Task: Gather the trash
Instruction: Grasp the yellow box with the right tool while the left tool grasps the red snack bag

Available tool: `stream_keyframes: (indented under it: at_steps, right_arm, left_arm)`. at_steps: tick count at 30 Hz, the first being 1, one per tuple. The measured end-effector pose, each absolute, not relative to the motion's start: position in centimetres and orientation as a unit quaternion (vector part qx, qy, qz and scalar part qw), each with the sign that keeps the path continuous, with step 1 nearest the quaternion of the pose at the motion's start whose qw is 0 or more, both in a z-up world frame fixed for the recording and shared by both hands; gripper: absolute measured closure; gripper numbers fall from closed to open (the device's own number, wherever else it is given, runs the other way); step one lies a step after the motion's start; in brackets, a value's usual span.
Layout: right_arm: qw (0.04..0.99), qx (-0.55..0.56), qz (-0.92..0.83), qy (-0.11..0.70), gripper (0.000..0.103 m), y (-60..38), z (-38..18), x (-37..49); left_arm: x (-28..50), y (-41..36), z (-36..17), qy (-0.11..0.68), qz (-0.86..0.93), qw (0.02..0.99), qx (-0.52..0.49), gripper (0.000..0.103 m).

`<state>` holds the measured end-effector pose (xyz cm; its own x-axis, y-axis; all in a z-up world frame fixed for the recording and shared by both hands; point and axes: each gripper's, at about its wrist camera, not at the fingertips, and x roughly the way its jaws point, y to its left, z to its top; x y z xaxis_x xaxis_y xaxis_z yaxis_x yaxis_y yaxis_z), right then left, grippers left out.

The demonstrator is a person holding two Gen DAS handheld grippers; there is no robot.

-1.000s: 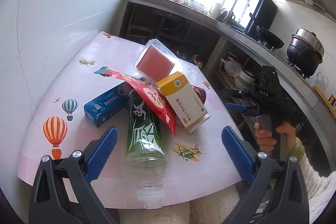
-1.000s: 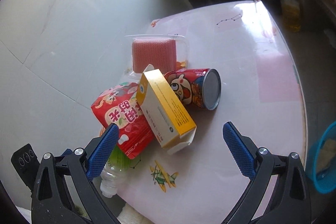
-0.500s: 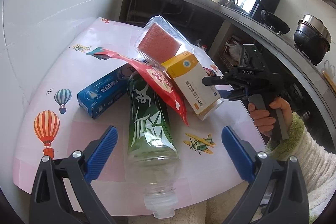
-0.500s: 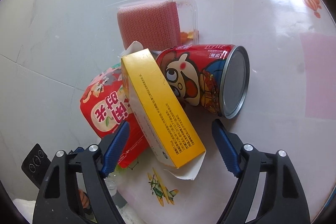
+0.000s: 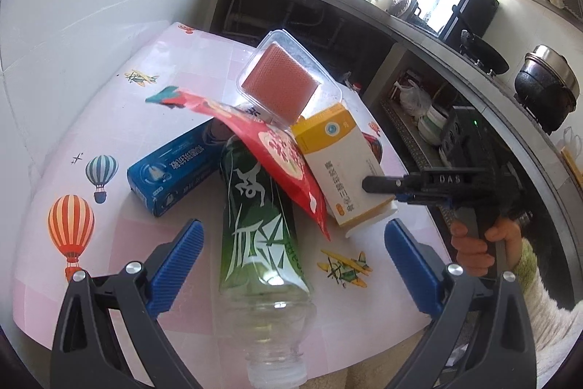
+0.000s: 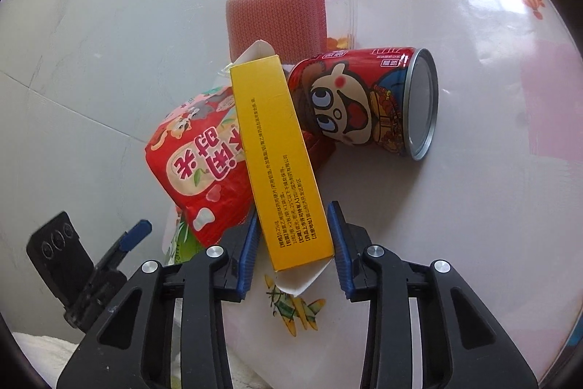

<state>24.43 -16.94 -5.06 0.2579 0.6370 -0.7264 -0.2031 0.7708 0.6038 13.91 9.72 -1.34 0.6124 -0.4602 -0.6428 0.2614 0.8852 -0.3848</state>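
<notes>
A heap of trash lies on the pink table (image 5: 109,119): a green-labelled plastic bottle (image 5: 262,225), a red snack bag (image 5: 277,148), a blue carton (image 5: 171,170), a yellow box (image 5: 339,155), a clear tray with a pink pad (image 5: 284,82) and a red can (image 6: 368,101). My left gripper (image 5: 293,232) is open, its fingers on either side of the bottle's shoulder without touching it. My right gripper (image 6: 293,232) has its jaws closing on the near end of the yellow box (image 6: 284,163), and both blue pads meet its narrow sides. The bag (image 6: 204,163) leans against that box.
A white wall (image 5: 73,6) borders the table's left side. Behind runs a kitchen counter (image 5: 364,10) with a black appliance (image 5: 459,6) and a pot (image 5: 546,79). A hand in a pale knit sleeve (image 5: 473,243) holds the right gripper at the table's right edge.
The right gripper came forward over the table and its jaws narrowed from wide open onto the yellow box. The left gripper edged closer to the bottle and stayed open.
</notes>
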Motion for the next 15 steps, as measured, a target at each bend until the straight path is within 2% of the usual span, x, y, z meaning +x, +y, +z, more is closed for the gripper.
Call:
stream_keyframes:
  at_steps: [4, 7, 13, 15]
  right_arm:
    - [0.790, 0.174, 0.249, 0.533, 0.071, -16.0, -4.0, 22.4]
    - [0.804, 0.163, 0.230, 0.523, 0.073, -15.8, -3.4, 20.5]
    - [0.817, 0.156, 0.199, 0.518, 0.075, -18.1, -3.1, 17.8]
    - [0.820, 0.158, 0.188, 0.517, 0.075, -18.5, -3.2, 17.1]
  left_arm:
    - [16.4, 10.0, -0.8, 0.390, -0.194, 0.887, -0.154, 0.007]
    - [18.7, 10.6, -1.1, 0.403, -0.184, 0.875, -0.193, 0.013]
    - [21.7, 11.2, -2.2, 0.427, -0.159, 0.858, -0.239, 0.032]
    - [22.0, 11.1, -2.4, 0.429, -0.154, 0.856, -0.243, 0.042]
